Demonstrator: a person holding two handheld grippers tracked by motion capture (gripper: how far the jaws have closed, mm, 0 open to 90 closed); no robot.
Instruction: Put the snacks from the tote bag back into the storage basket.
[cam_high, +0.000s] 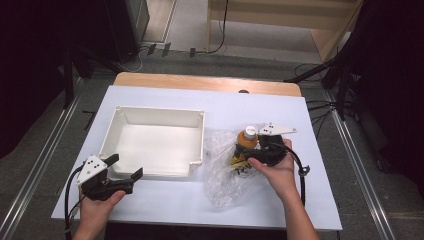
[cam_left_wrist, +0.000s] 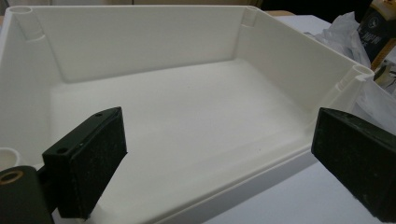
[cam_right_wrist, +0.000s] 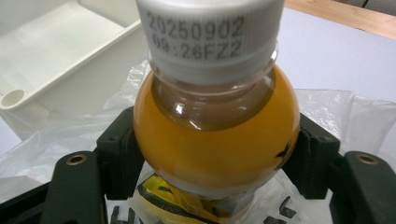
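Observation:
A bottle of orange drink (cam_high: 247, 140) with a white cap (cam_right_wrist: 210, 32) stands in a crumpled clear plastic bag (cam_high: 222, 175) right of the middle of the table. My right gripper (cam_high: 248, 151) is shut on its round shoulder. In the right gripper view the bottle (cam_right_wrist: 215, 140) sits between the two black pads, and both press on its sides. My left gripper (cam_high: 125, 166) is open at the near edge of the white tray (cam_high: 150, 111). In the left gripper view its jaws (cam_left_wrist: 224, 158) stand wide apart, with nothing between them, before the tray's bare floor (cam_left_wrist: 187, 112).
The tray is a shallow white bin with raised walls, left of centre on a white sheet (cam_high: 165, 202). The bag's loose plastic (cam_right_wrist: 60, 135) spreads around the bottle, close to the tray's right corner (cam_right_wrist: 14, 98). Wooden table edge (cam_high: 200, 80) at the far side.

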